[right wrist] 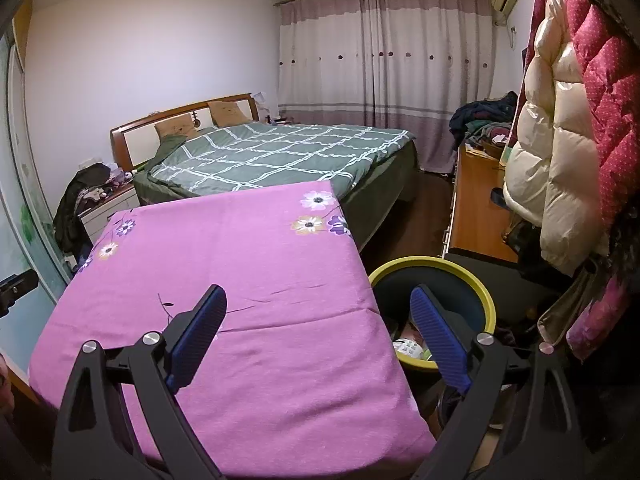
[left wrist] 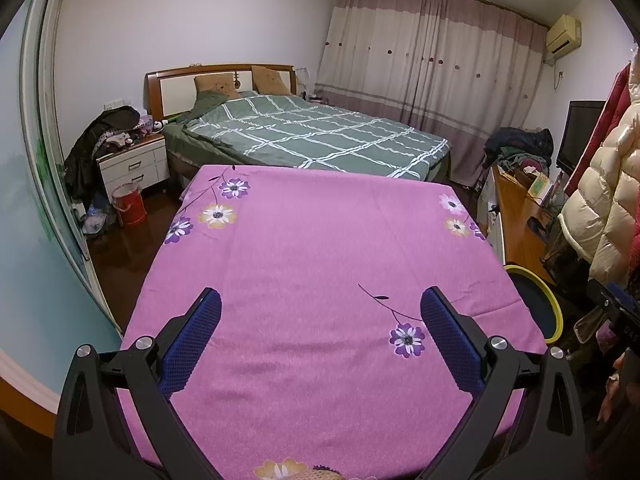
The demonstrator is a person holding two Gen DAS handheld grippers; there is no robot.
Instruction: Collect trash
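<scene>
A table under a pink flowered cloth (left wrist: pixel 312 264) fills the near ground; it also shows in the right wrist view (right wrist: pixel 224 272). A dark bin with a yellow-green rim (right wrist: pixel 486 292) stands on the floor at the table's right edge, with some trash inside (right wrist: pixel 408 346); its rim shows in the left wrist view (left wrist: pixel 554 304). My left gripper (left wrist: pixel 320 300) is open and empty above the cloth. My right gripper (right wrist: pixel 318 296) is open and empty over the table's right edge, its right finger (right wrist: pixel 436 332) above the bin.
A bed with a green checked quilt (left wrist: pixel 312 132) lies beyond the table. A white nightstand (left wrist: pixel 134 164) and a red bucket (left wrist: pixel 129 204) stand at the left. A wooden cabinet (right wrist: pixel 472 204) and hanging padded coats (right wrist: pixel 560 128) are at the right.
</scene>
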